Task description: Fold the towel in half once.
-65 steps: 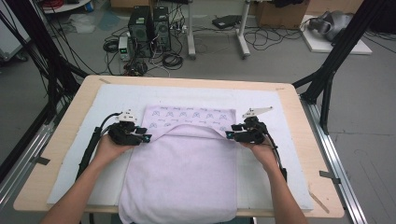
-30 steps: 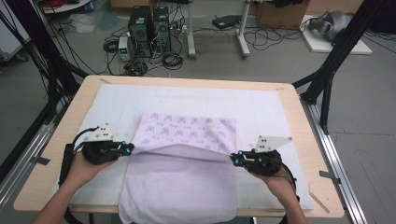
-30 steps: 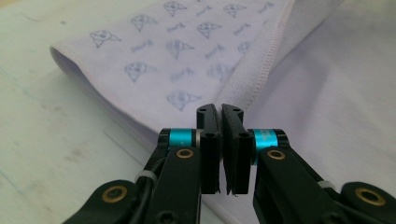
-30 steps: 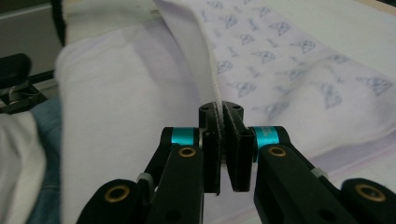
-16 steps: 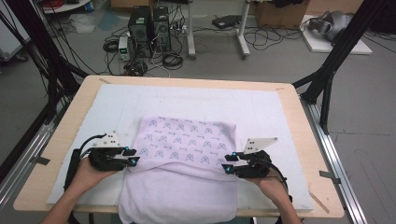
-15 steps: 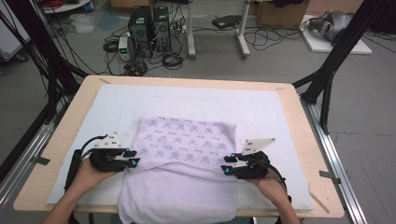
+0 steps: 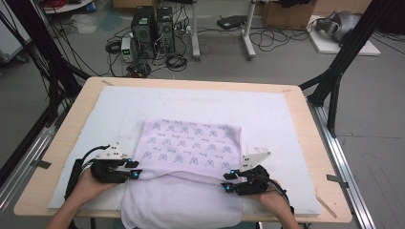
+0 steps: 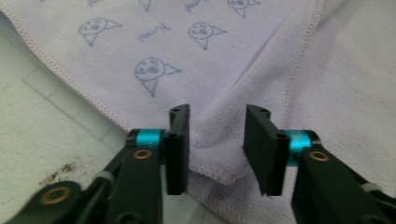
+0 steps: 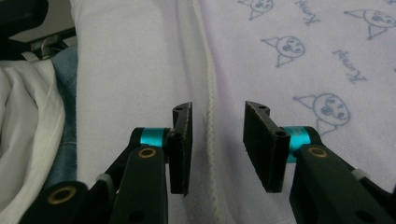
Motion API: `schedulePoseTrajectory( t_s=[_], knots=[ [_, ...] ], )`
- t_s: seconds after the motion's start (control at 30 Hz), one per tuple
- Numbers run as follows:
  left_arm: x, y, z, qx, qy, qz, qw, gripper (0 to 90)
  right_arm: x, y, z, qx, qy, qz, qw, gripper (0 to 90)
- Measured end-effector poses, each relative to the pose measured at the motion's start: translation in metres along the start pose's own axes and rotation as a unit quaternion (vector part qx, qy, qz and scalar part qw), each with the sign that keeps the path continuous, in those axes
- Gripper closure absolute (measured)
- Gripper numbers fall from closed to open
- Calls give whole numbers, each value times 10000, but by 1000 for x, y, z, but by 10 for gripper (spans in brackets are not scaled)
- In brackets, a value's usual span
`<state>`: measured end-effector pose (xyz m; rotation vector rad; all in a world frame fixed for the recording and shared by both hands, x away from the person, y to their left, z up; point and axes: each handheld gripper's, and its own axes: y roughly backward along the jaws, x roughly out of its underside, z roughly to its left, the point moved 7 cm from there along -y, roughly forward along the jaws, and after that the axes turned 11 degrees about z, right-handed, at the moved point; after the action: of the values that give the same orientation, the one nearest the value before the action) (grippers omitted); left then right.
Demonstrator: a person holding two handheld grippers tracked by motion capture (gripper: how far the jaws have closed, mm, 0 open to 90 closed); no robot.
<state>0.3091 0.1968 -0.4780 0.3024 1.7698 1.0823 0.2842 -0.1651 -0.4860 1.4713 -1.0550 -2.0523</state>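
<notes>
Beyond the table, two dark computer towers (image 7: 153,24) stand on the grey floor amid tangled cables (image 7: 176,59). A white stand (image 7: 222,28) and, seemingly, a cardboard box (image 7: 286,12) sit farther back.

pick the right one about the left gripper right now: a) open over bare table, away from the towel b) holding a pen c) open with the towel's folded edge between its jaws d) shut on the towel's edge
c: in the left gripper view the left gripper has its jaws apart, with the hemmed folded edge of the towel lying in the gap between them.
</notes>
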Motion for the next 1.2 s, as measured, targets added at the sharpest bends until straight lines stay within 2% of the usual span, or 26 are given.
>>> schedulePoseTrajectory(
  t_s=[0.1,0.2,0.27,0.33,0.43,0.47,0.5,0.63,0.73,0.87,0.93,0.97,1.03,1.1,1.2],
  knots=[
    [1,-1,0,8,0,36,10000,575,-3,4,-4,-39,-113,-221,9997,590],
    [3,-6,-1,-9,-117,177,9998,657,-9,15,-12,-18,-328,-609,9976,569],
    [3,-9,-1,-53,-176,203,9996,729,-11,18,-17,52,-388,-690,9968,564],
    [3,-8,0,-9,-152,170,9997,797,-11,15,-18,56,-378,-632,9973,567],
    [4,-7,-2,4,-223,173,9996,876,-7,5,-11,11,-204,-252,9995,590],
    [4,-6,-3,0,-239,158,9996,891,-6,2,-8,-56,-129,-203,9997,607],
    [4,-5,-4,8,-261,145,9996,893,-5,0,-4,-210,-90,-166,9996,640],
    [4,6,-5,-43,-223,-6,9997,895,0,-6,6,-366,141,58,9992,838],
    [5,14,-5,-33,-141,-94,9999,896,-2,-3,9,-424,228,-24,9988,866],
    [7,24,-14,11,-186,-115,9998,897,-5,8,13,-421,292,-195,9985,866],
    [9,30,-20,56,-219,-142,9996,897,-6,14,17,-465,352,-251,9980,860],
    [9,32,-23,87,-247,-163,9995,897,-7,18,21,-596,386,-278,9971,832],
    [7,37,-25,65,-316,-219,9992,893,-8,24,25,-903,375,-332,9947,701],
    [1,37,-20,-4,-282,-216,9994,789,-11,30,18,-747,270,-358,9962,634],
    [-14,32,-7,-203,-250,-297,9990,688,-19,40,-3,-248,-25,-488,9985,579]
  ],
)
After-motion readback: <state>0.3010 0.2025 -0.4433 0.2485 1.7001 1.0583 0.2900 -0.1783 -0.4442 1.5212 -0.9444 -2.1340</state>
